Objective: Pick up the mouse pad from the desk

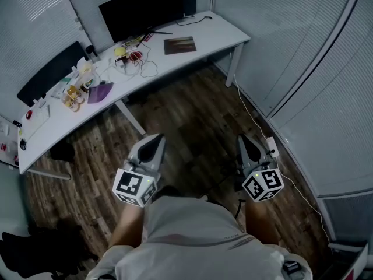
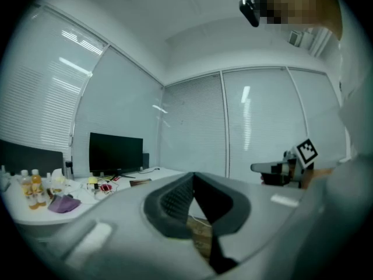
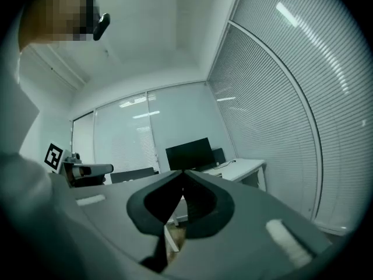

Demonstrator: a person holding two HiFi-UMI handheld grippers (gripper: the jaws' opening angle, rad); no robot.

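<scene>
Closest in, at the bottom middle of the head view, is the person's shirt (image 1: 186, 226), with both claws held out in front of it. The left gripper (image 1: 152, 143) sits lower left of centre and the right gripper (image 1: 245, 142) lower right, both aimed toward the desk (image 1: 218, 31). Each has its jaws pressed together with nothing between them. Makes sense to me, since nothing is within reach to grab.

Past them there's a stretch of wood floor (image 1: 186, 118), so the person is standing well back from the desk, which runs across the upper part of the frame. The mouse pad (image 1: 179, 44) is a brownish rectangle lying flat at upper middle, just in front of the black monitor (image 1: 143, 7) and right of a tangle of cables (image 1: 145, 66).

My guess is this is just the approach: get closer first, then open a claw for the pad's edge.
</scene>
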